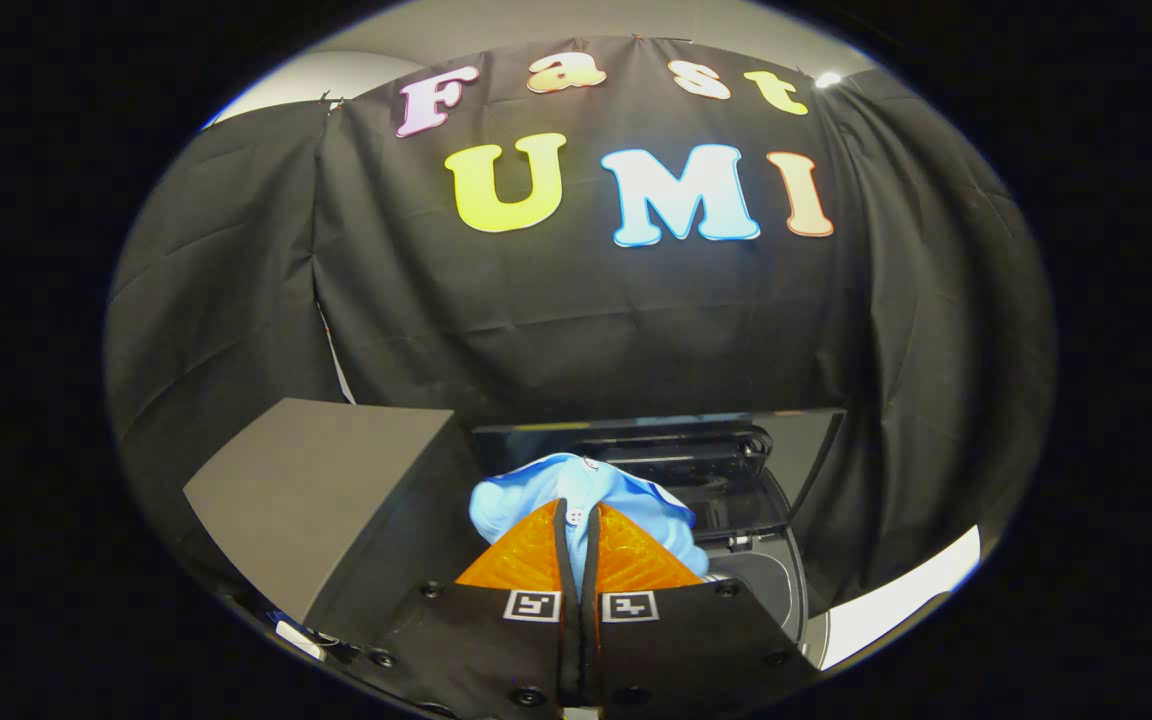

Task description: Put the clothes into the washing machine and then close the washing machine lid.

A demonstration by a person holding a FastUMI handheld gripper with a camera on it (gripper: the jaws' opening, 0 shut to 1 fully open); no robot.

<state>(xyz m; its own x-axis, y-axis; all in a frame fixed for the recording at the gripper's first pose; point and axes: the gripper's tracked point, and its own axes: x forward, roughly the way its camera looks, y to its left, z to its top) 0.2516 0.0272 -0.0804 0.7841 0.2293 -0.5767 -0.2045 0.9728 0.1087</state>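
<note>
**Cloth pinched, held over washer mouth**

Left: a grey box (336,490) stands beside the washer, flat top, nothing on it. It sits close to the carry path.

Centre: tongs (576,525) nearly closed, only a thin slit between the fingers, with the blue cloth (576,490) clamped in that slit. The cloth bunches above and to the right of the fingertips; a small button shows near its top fold. Grip looks to be on a narrow fold only.

Right: washer (766,590) lies just beyond and below the tongs, its lid (696,460) raised behind the cloth, with the dark drum opening partly visible beside the right finger.

Risks, as judged: a thin pinch may slip and drop the cloth early, onto the rim or box. Loose fabric could drape over the rim and foul the lid when it closes. Releasing too far left would miss the drum.
</note>
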